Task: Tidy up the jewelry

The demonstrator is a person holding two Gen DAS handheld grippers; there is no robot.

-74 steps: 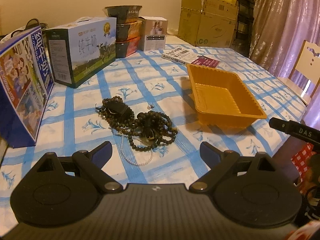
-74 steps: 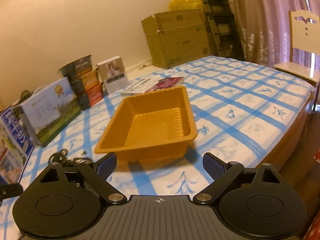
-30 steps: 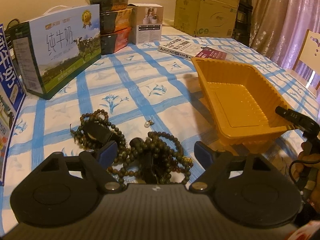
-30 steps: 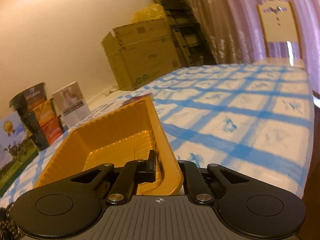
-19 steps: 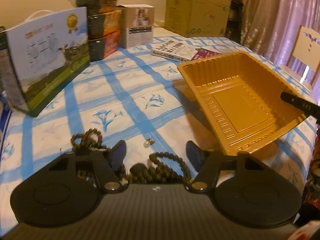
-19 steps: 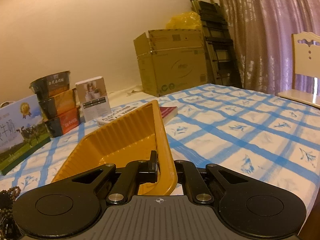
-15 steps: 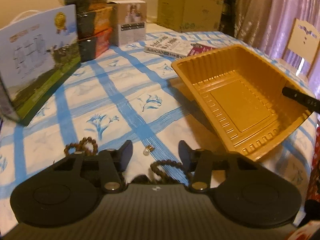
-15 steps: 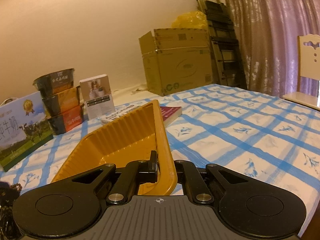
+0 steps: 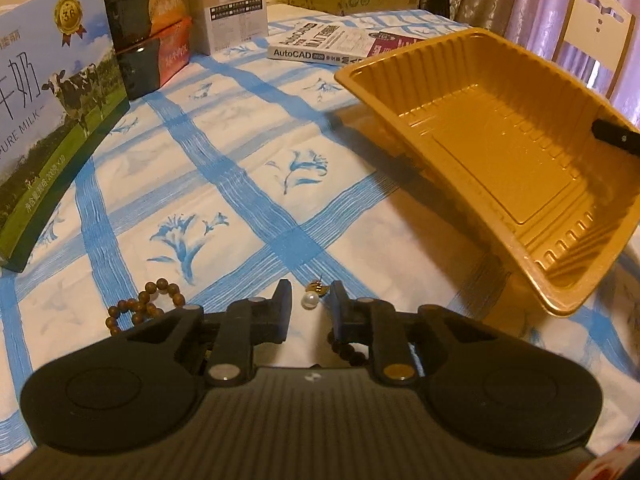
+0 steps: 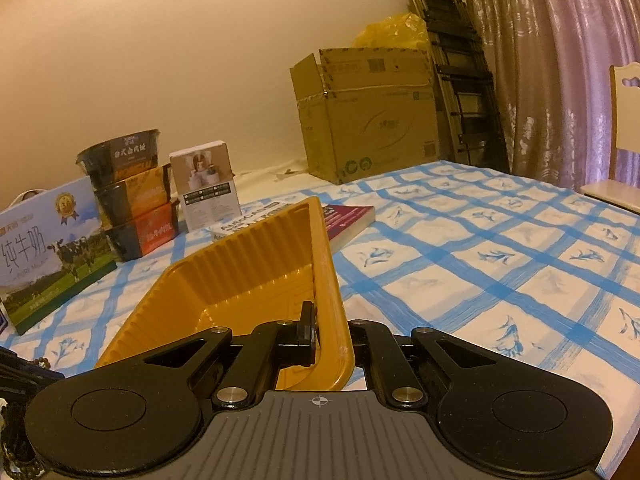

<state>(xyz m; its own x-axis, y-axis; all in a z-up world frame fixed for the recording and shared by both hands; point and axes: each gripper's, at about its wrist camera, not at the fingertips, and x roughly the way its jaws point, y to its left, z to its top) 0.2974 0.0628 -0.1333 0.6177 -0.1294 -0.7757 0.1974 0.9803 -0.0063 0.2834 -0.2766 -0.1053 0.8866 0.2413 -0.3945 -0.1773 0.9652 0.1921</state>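
Observation:
My right gripper point(image 10: 329, 334) is shut on the near wall of the empty orange plastic tray point(image 10: 256, 280) and holds it tilted up off the table; the tray also shows in the left wrist view point(image 9: 492, 152). My left gripper point(image 9: 309, 305) is low over the table, its fingers close together on either side of a small pearl earring point(image 9: 310, 299), not visibly clamped. Dark wooden bead bracelets point(image 9: 138, 309) lie under and left of the left gripper, mostly hidden by it.
A milk carton box point(image 9: 48, 120), stacked noodle bowls point(image 9: 152, 36), a white box point(image 9: 236, 16) and an AutoCAD book point(image 9: 320, 46) stand along the far side of the blue-checked tablecloth point(image 9: 224, 184). A cardboard box point(image 10: 364, 120) and a chair point(image 9: 596, 36) are beyond the table.
The left gripper moved forward over the beads and narrowed its fingers around the pearl earring. The right gripper closed on the tray wall and tilted the tray up.

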